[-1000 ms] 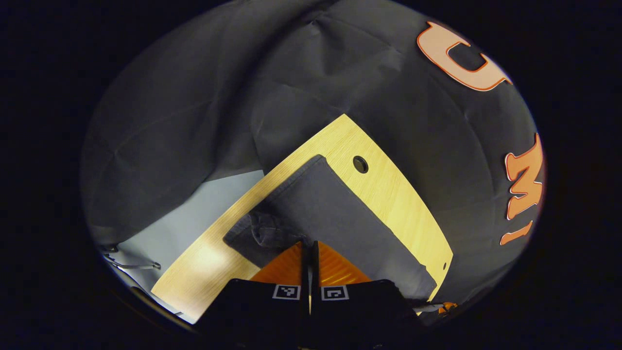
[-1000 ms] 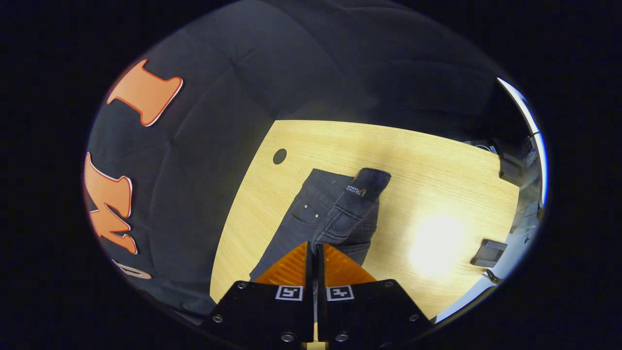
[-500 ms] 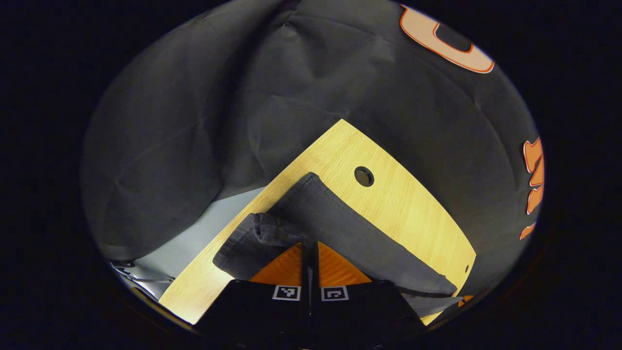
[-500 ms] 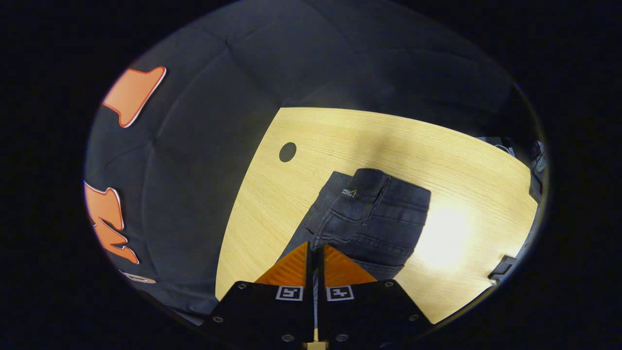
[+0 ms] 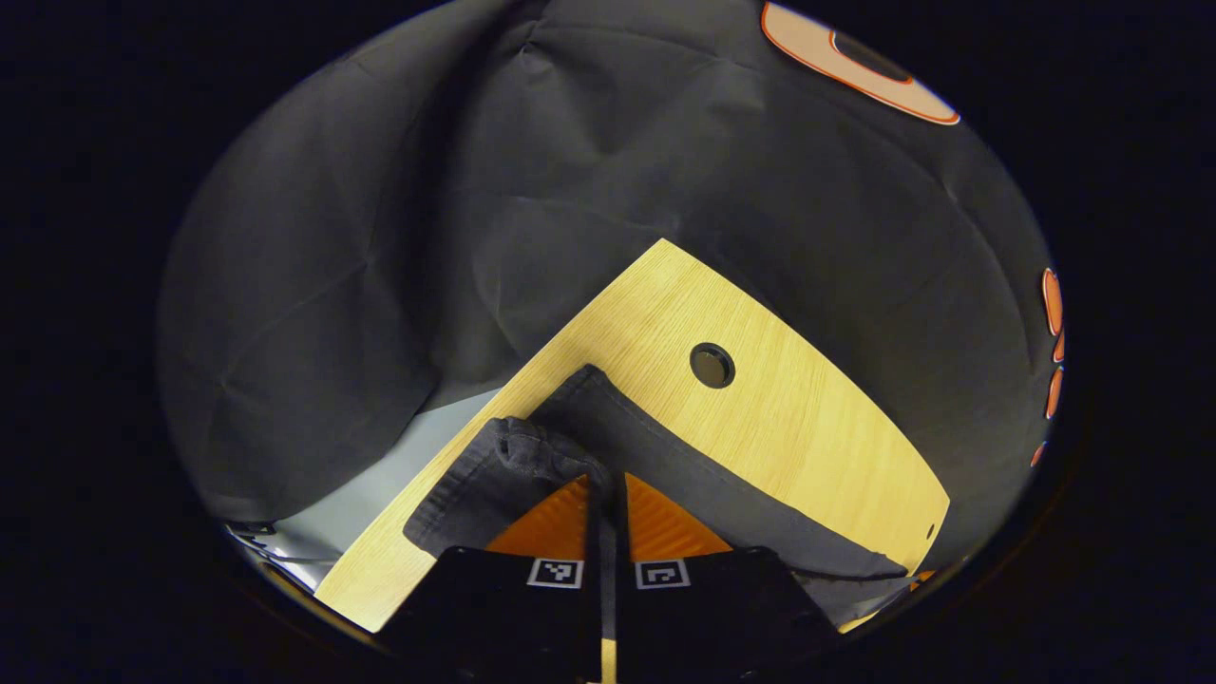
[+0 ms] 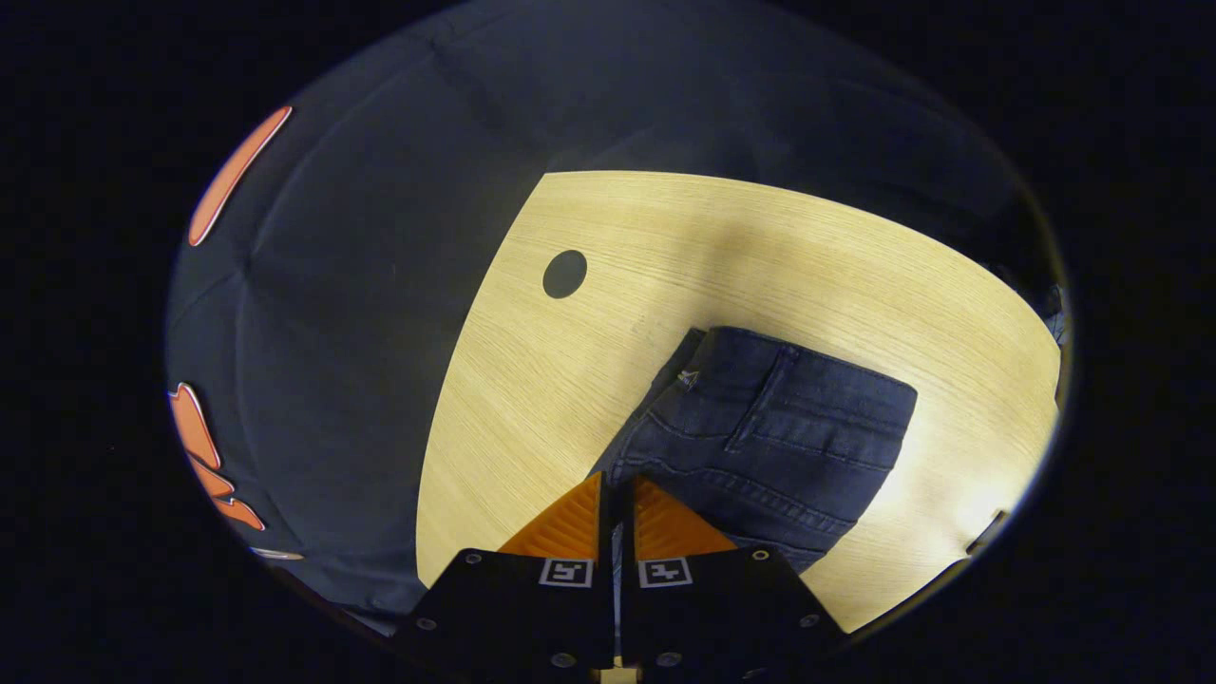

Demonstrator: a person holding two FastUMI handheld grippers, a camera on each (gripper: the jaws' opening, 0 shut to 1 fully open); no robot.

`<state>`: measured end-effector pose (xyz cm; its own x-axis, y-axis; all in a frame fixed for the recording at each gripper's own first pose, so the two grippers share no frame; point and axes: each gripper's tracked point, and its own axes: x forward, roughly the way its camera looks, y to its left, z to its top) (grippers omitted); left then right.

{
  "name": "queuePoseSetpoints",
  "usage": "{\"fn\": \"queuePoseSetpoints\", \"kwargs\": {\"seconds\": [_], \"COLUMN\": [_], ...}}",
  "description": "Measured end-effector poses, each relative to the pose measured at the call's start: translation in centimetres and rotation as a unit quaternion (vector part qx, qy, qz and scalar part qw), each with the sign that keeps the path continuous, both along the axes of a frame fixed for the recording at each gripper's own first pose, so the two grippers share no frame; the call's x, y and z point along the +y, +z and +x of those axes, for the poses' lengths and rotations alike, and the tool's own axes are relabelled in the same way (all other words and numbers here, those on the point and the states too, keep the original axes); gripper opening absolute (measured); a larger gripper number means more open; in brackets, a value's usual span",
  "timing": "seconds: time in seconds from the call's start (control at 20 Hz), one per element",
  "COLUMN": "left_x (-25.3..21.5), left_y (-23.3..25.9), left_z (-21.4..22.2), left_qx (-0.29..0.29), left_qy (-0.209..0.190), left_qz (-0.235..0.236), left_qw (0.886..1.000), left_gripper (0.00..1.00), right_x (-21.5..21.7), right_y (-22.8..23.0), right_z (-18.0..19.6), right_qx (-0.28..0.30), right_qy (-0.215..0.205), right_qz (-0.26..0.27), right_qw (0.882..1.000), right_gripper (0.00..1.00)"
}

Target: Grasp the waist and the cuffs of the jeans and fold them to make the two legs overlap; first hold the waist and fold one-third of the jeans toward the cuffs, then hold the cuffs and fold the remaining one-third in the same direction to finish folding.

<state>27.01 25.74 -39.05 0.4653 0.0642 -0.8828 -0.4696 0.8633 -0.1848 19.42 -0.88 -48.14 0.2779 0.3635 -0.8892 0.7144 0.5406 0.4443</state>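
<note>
Left gripper (image 5: 605,484) is pinched on the cuff end of the jeans (image 5: 655,465), lifting a fold off the wooden counter (image 5: 807,427). Right gripper (image 6: 617,486) is pinched on the waist end, denim bunched ahead on the counter, near the round hole (image 6: 564,274).

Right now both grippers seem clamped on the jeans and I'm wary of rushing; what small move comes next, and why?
Probably lower both grippers to the table: the left gripper and right gripper each pinch the jeans, whose carried layer hasn't settled flat.
</note>
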Motion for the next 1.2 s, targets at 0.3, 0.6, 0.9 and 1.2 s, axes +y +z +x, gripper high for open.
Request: {"fn": "queuePoseSetpoints", "kwargs": {"seconds": [0.3,0.6,0.9,1.2], "left_x": [2.6,2.2,-0.2,-4.5], "left_y": [2.5,3.8,7.8,13.0], "left_z": [1.8,1.9,2.1,0.6], "left_qx": [-0.039,-0.047,-0.101,-0.155], "left_qy": [-0.001,-0.015,-0.074,-0.136], "left_qz": [0.074,0.062,0.073,0.088], "left_qw": [0.996,0.997,0.989,0.975], "left_gripper": [0.40,0.80,0.94,0.96], "right_x": [0.3,-1.9,-6.1,-6.7], "right_y": [1.2,3.8,3.5,1.4], "right_z": [0.7,2.0,-2.9,-7.5], "right_qx": [-0.001,-0.067,-0.055,-0.019], "right_qy": [-0.016,-0.025,0.038,0.056], "right_qz": [0.034,0.007,-0.083,-0.104], "right_qw": [0.999,0.997,0.994,0.993], "right_gripper": [0.09,0.24,0.86,0.95]}}
